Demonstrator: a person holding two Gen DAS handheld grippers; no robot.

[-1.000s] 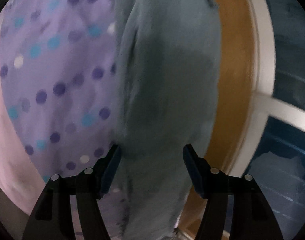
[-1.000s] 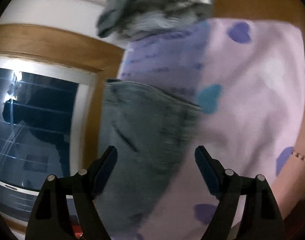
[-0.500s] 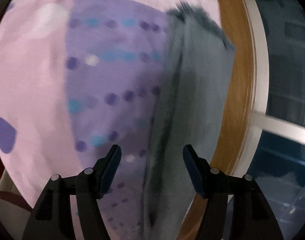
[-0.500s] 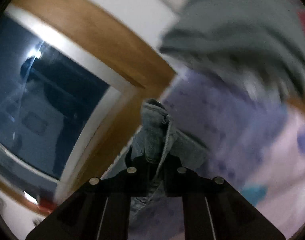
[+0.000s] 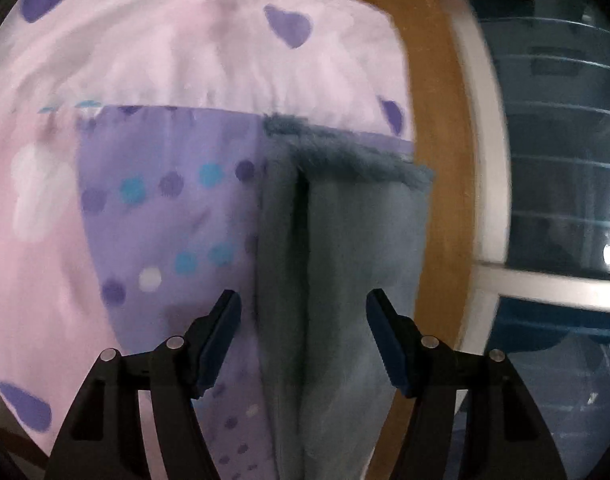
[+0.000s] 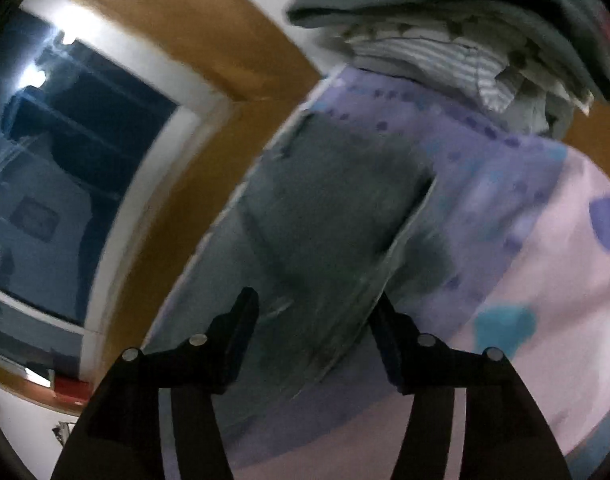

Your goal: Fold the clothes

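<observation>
The jeans (image 5: 357, 280) run out past the bottom edge in the left wrist view; in the right wrist view they (image 6: 329, 216) are smeared with blur, seams unreadable; the pile (image 6: 465, 28) is cut by the top edge; whether the right gripper (image 6: 315, 312) touches denim cannot be told.

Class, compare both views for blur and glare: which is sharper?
Left wrist: sharper, jeans hem fairly crisp, small glare spots in the window. Right wrist: motion-smeared jeans, bright glare at the window top.
</observation>
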